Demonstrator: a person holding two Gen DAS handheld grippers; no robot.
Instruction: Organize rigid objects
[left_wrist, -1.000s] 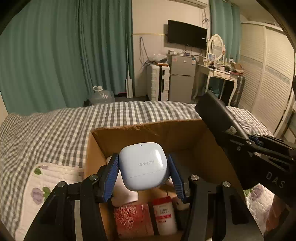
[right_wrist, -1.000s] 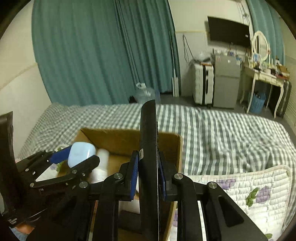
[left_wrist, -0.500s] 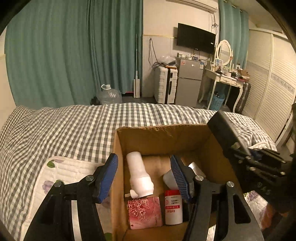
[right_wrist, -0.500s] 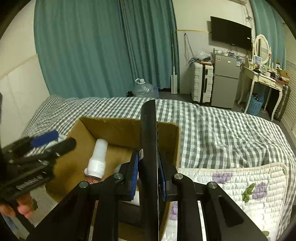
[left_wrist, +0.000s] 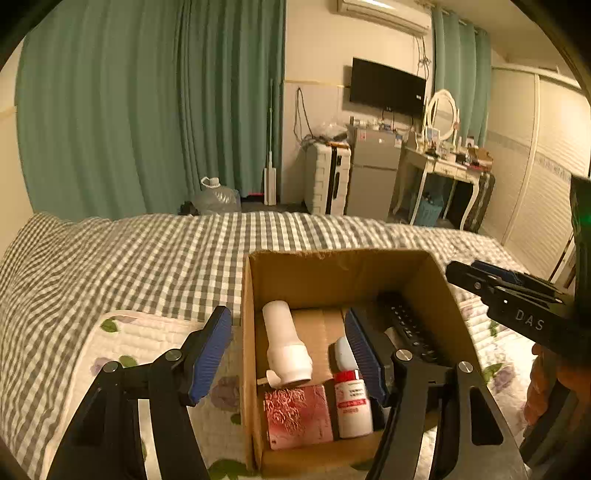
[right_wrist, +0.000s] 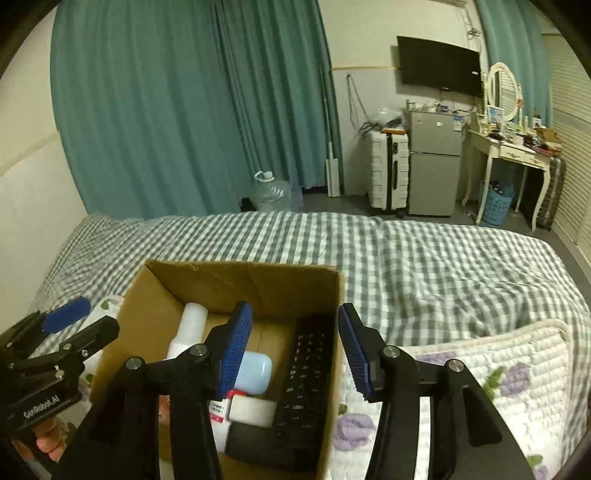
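Observation:
An open cardboard box (left_wrist: 332, 266) (right_wrist: 243, 275) sits on the bed. Inside lie a white bottle (left_wrist: 284, 341) (right_wrist: 188, 328), a pale blue earbud case (left_wrist: 341, 352) (right_wrist: 253, 371), a red-capped white bottle (left_wrist: 352, 400), a pink embossed box (left_wrist: 297, 415) and a black remote (left_wrist: 410, 328) (right_wrist: 304, 365) against the right wall. My left gripper (left_wrist: 290, 352) is open and empty above the box's left side; it also shows in the right wrist view (right_wrist: 79, 319). My right gripper (right_wrist: 295, 345) is open and empty over the remote; it also shows in the left wrist view (left_wrist: 491, 275).
The bed has a grey checked cover (left_wrist: 147, 258) and a white floral quilt (right_wrist: 498, 369) around the box. Beyond the bed stand a water jug (left_wrist: 218, 197), a white suitcase (left_wrist: 327, 181), a small fridge (left_wrist: 371, 181) and a dressing table (left_wrist: 443, 166).
My left gripper opened and dropped the blue earbud case into the box. My right gripper opened and let go of the black remote, which now lies in the box. Both grippers pulled back.

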